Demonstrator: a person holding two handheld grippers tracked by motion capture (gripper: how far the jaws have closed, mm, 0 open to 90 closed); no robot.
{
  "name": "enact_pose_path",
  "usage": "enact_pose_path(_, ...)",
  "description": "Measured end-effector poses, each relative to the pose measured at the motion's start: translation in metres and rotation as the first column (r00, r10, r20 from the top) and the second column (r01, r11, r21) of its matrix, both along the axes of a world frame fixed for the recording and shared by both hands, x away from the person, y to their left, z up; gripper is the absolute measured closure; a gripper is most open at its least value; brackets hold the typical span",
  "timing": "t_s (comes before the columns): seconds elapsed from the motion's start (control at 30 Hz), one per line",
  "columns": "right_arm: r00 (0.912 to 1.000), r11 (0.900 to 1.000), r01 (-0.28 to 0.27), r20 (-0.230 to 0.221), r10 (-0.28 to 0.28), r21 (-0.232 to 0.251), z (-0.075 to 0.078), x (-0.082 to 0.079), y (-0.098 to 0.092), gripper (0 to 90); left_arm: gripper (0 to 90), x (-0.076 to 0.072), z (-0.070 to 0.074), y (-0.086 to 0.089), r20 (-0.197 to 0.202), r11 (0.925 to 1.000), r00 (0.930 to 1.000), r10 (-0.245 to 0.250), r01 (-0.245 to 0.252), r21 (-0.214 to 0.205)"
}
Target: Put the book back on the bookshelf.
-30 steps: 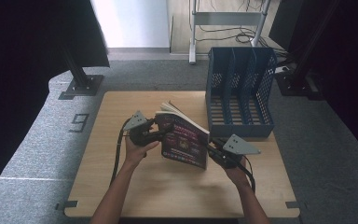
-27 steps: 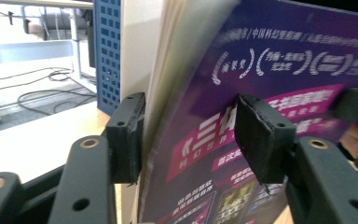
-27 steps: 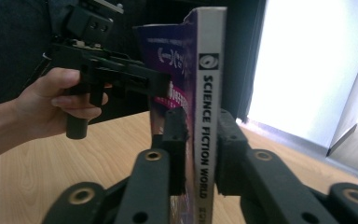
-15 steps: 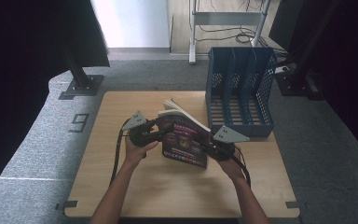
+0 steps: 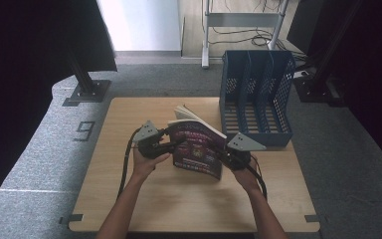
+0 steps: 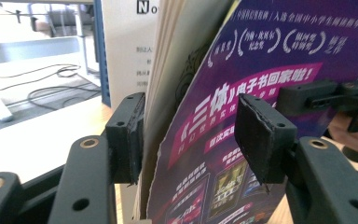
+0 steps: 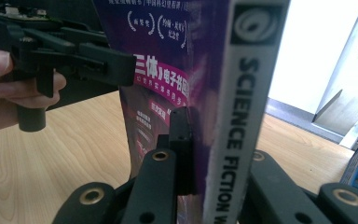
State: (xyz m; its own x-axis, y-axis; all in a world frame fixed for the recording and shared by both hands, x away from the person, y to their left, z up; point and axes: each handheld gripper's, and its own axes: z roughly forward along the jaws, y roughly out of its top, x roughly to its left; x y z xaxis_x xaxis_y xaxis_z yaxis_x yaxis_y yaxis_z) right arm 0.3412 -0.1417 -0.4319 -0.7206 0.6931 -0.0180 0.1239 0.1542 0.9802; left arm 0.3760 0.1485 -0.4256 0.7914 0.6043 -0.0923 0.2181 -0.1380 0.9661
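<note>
Right gripper view: the right gripper [image 7: 200, 172] is clamping the book [image 7: 223, 93] by its spine, steadying it upright, while the left gripper [image 6: 191, 135] is straddling its fore-edge loosely.

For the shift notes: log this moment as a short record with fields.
held thing: magazine, upright on the table, purple cover toward the person
right tongs: shut on the magazine at its spine
left tongs: jaws either side of the page edge, far pad clear of the cover
file rack: blue, slotted, at the table's far right corner
</note>
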Motion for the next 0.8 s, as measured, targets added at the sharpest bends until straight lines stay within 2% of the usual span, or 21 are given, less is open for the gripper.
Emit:
enact_pose_path(0.17, 0.9999, 0.9999, 0.012, 0.000, -0.012, 0.004, 0.000, -0.001, 0.000, 81.5, 42.7, -0.004, -0.002, 0.003, -0.017, 0.9996, 0.9995, 0.026, -0.026, 0.012)
enact_pose_path(0.47, 0.9994, 0.9992, 0.034, -0.012, -0.034, 0.019, 0.001, -0.002, 0.003, 81.5, 42.5, -0.021, -0.012, 0.020, -0.032, 0.9978, 0.9973, 0.066, -0.066, -0.003)
enact_pose_path(0.8, 0.9972, 0.9968, 0.071, -0.027, -0.070, 0.037, 0.002, 0.001, 0.007, 81.5, 42.2, -0.029, -0.027, 0.026, -0.049, 0.9955, 0.9956, 0.080, -0.078, 0.054)
